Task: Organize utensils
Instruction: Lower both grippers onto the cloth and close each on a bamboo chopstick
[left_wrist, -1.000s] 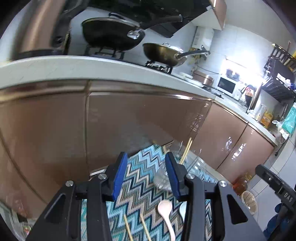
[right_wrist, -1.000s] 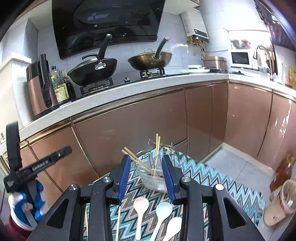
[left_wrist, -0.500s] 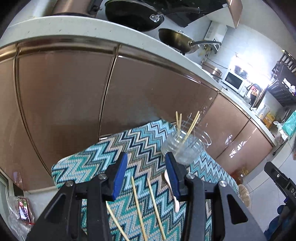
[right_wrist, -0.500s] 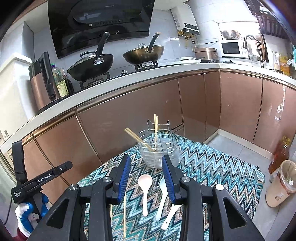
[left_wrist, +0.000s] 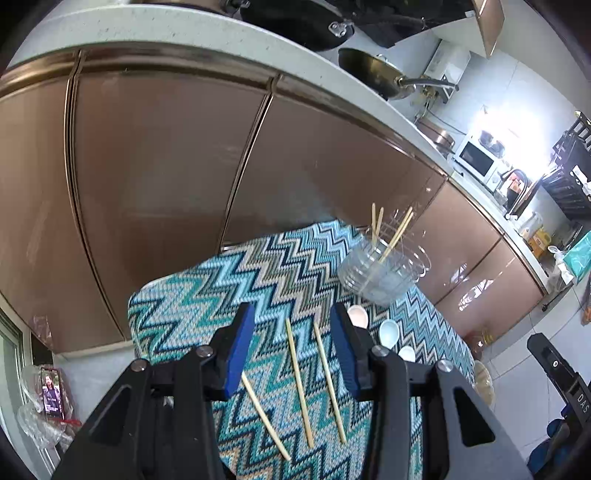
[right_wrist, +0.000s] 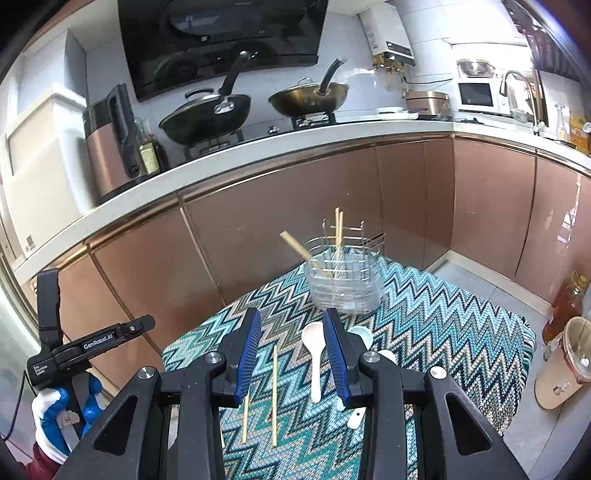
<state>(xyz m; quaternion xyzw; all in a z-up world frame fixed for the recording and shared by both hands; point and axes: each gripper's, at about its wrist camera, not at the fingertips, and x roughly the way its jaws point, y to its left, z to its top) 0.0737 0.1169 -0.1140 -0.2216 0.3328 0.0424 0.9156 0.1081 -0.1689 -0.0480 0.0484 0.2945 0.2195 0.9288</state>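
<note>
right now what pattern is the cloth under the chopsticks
A zigzag chevron in teal, blue, black and cream; the cloth shows best in the right wrist view.

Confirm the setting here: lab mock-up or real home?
Most likely a real home kitchen: a black lidded wok and a brass-coloured wok sit on a gas hob, a white microwave stands on the white countertop above copper-coloured cabinet doors.

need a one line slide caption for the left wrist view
Left gripper, open and empty, above three loose chopsticks on a zigzag cloth, clear utensil holder beyond.
</note>
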